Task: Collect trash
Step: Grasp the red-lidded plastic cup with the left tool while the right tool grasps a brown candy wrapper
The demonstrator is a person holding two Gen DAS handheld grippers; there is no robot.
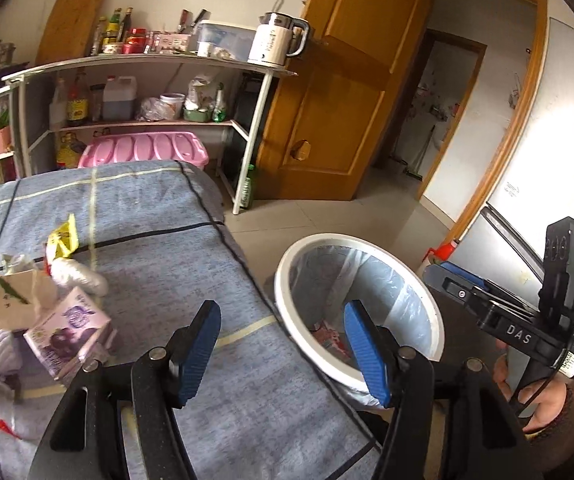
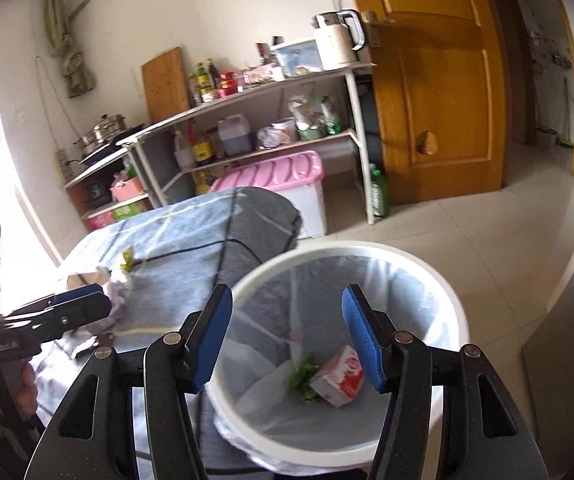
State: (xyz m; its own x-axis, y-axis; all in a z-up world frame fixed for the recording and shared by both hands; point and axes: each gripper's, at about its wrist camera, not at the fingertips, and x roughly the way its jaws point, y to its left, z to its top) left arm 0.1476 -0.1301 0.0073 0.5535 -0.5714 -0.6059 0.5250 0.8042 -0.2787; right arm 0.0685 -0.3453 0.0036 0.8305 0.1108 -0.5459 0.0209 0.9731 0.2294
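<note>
My left gripper (image 1: 283,354) is open with nothing between its blue pads, and it hangs over the table's right edge beside the white bin (image 1: 327,240). Trash lies at the left on the table: a purple carton (image 1: 67,332), a brown paper bag (image 1: 7,300), a yellow wrapper (image 1: 63,240) and white tissue (image 1: 81,278). My right gripper (image 2: 287,340) stands open and empty above the lined bin (image 2: 347,250). At the bottom of the bin lie a pink carton (image 2: 337,376) and a green wrapper (image 2: 303,380). In the right wrist view the left gripper (image 2: 95,296) shows near the trash pile (image 2: 117,286).
The table wears a blue-grey checked cloth (image 1: 159,264). Behind it stands a white shelf rack (image 1: 147,60) with bottles and a kettle (image 1: 275,40), and a pink lidded box (image 1: 143,152) sits on the floor. A wooden door (image 1: 347,100) stands open onto tiled floor (image 2: 487,240).
</note>
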